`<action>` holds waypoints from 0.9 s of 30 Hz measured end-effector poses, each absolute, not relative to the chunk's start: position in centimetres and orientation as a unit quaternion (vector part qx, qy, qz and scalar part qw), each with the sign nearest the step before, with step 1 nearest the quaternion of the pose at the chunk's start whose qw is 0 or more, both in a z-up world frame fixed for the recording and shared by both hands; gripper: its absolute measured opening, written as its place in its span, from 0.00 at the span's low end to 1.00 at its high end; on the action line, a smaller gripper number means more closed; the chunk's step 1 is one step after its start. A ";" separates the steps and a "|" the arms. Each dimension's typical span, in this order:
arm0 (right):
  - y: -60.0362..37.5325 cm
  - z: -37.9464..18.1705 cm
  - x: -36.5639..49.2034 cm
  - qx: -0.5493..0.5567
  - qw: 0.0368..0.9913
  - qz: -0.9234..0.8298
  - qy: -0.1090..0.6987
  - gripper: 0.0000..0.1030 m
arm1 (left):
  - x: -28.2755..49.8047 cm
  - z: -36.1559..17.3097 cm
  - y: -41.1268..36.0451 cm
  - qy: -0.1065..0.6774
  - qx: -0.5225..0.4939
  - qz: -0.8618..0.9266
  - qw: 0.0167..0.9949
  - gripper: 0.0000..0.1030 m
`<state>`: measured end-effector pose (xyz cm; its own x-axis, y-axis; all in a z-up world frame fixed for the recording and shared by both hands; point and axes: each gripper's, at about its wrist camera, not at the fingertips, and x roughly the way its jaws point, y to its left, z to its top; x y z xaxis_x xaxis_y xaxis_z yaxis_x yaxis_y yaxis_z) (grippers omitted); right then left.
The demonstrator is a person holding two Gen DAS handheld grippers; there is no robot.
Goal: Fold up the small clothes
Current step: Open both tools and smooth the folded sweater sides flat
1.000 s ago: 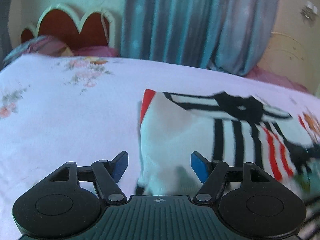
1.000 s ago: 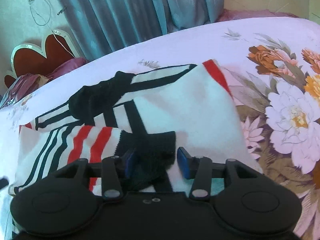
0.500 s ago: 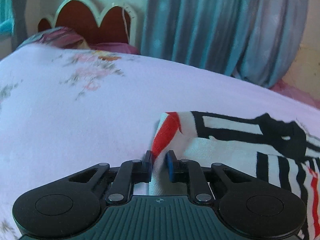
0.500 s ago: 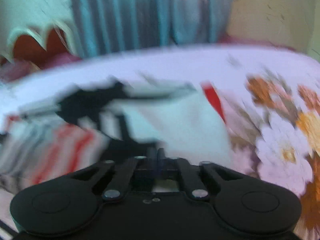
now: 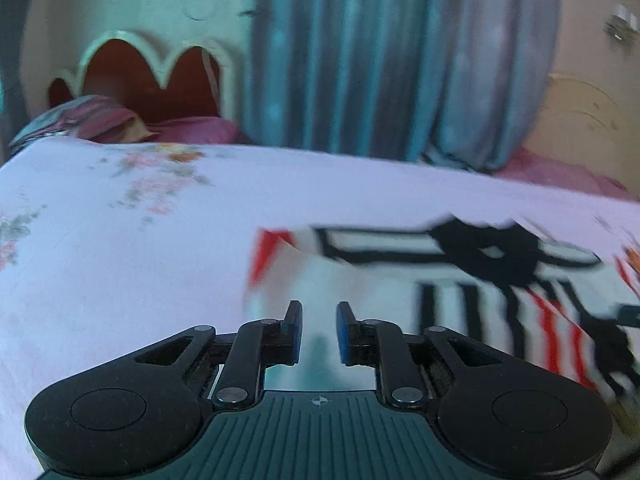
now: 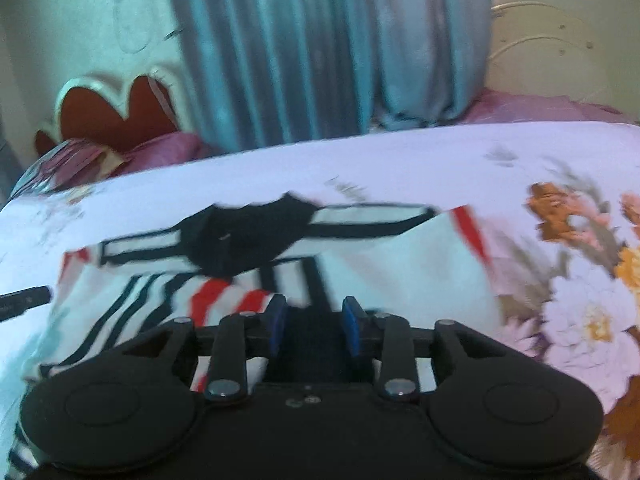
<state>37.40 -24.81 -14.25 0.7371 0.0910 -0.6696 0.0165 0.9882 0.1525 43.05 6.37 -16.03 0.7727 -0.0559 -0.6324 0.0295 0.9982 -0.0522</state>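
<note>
Floral bedsheet, teal curtain, scalloped headboard, pink pillow.

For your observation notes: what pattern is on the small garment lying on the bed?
White garment with black and red stripes, clearest in the right wrist view.

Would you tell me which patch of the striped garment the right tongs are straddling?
The right tongs, open, straddle the garment's black patch at the near edge, not the black bow farther back.

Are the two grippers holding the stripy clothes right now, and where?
Nothing is held. The left gripper and the right gripper are both open, with the striped garment lying loose on the floral bedsheet.
</note>
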 end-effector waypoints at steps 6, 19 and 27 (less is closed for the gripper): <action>-22.8 -16.2 37.3 0.035 0.917 0.030 0.396 0.25 | 40.7 -19.0 4.3 0.367 0.016 -0.035 0.929 0.39; -22.6 -15.0 38.5 0.031 0.922 0.039 0.384 0.27 | 41.9 -16.8 1.4 0.345 0.006 -0.050 0.937 0.39; -18.5 -16.7 41.9 -0.007 0.913 0.063 0.403 0.26 | 44.1 -19.6 0.1 0.368 -0.007 -0.043 0.929 0.40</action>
<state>41.88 -18.46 -16.73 0.6679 0.1095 -0.7362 -0.1203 0.9920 0.0384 44.10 0.08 -19.60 0.7259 -0.0844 -0.6826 0.0744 0.9963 -0.0441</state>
